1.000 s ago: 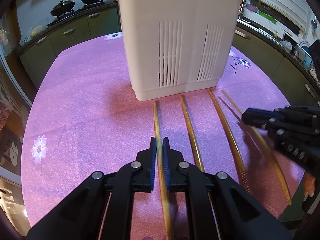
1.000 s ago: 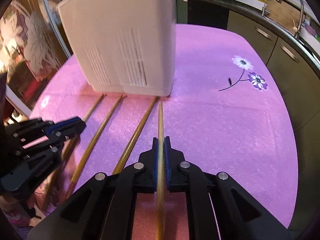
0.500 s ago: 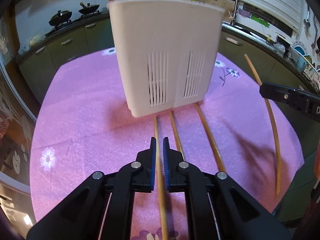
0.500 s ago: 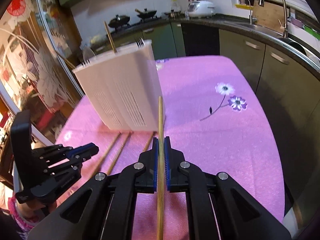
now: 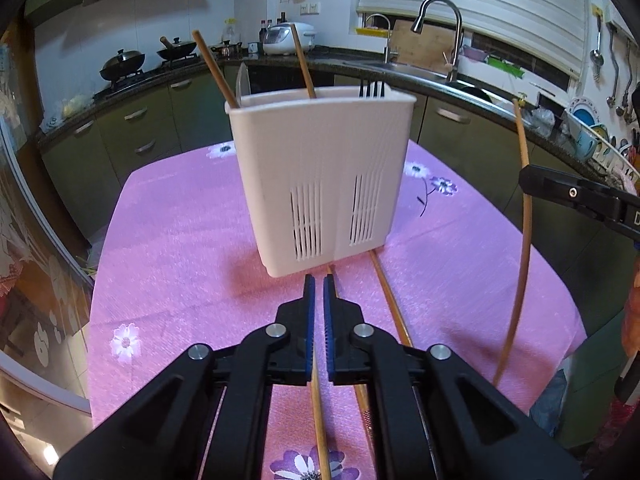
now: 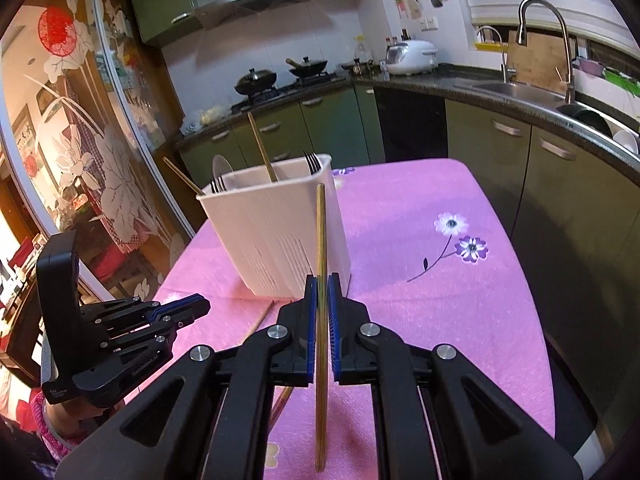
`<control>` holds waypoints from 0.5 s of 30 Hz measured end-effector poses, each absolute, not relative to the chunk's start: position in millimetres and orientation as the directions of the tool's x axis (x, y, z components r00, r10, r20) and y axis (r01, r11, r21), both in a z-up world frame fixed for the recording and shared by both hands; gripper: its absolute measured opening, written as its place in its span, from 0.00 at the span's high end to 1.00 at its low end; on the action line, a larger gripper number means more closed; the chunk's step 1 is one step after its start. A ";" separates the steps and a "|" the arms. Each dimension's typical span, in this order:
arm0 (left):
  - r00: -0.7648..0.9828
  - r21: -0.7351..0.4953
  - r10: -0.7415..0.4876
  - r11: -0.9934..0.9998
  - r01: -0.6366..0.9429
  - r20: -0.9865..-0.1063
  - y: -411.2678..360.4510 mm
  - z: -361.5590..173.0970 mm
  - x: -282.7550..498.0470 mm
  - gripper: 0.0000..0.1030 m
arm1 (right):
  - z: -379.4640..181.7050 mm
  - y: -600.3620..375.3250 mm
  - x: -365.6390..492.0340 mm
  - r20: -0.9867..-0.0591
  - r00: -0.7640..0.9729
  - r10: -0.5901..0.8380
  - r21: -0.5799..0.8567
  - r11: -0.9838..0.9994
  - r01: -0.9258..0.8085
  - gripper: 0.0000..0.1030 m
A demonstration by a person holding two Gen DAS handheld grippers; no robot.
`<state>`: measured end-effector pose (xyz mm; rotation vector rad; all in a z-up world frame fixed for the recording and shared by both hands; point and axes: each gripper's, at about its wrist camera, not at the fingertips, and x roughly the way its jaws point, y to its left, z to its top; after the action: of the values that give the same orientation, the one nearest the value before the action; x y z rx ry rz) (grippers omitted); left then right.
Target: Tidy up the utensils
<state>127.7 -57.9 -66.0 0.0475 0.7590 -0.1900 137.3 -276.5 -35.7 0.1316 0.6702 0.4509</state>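
Note:
A white slotted utensil holder (image 5: 320,184) (image 6: 276,236) stands on the pink tablecloth (image 5: 180,260), with chopsticks and forks sticking out of its top. My left gripper (image 5: 316,282) (image 6: 202,307) hangs above the cloth in front of the holder. Its jaws are closing tight on a wooden chopstick (image 5: 320,420) that runs back under the camera. My right gripper (image 6: 321,280) (image 5: 528,178) is shut on a second chopstick (image 6: 320,232) (image 5: 520,240), raised off the cloth and pointing at the holder. Two more chopsticks (image 5: 390,304) lie on the cloth by the holder's base.
Green kitchen cabinets and a dark counter ring the table, with woks (image 6: 256,80) at the back and a sink tap (image 5: 440,32) to the right. The table edge falls away on the right (image 6: 532,320). A person's sleeve (image 6: 52,420) shows under the left gripper.
Both grippers have risen and tilted up, each lifting its chopstick off the cloth. The holder's open top and the kitchen behind it have come into view.

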 end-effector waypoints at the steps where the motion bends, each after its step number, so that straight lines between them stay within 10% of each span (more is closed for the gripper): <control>1: 0.713 -0.026 -0.156 0.981 0.191 -0.683 -56.9 -63.0 126.9 0.97 | -32.9 -276.9 135.2 -0.564 0.695 0.447 0.261 0.894 -0.363 0.94; 15: 0.532 0.008 -0.098 0.981 0.193 -0.841 -62.7 -133.0 159.2 0.96 | -32.2 -281.3 134.0 -0.555 0.695 0.456 0.272 0.890 -0.367 0.94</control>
<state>159.2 -62.7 -133.0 0.1049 0.9958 -0.1740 134.0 -281.3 -32.2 0.1442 0.6571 0.4609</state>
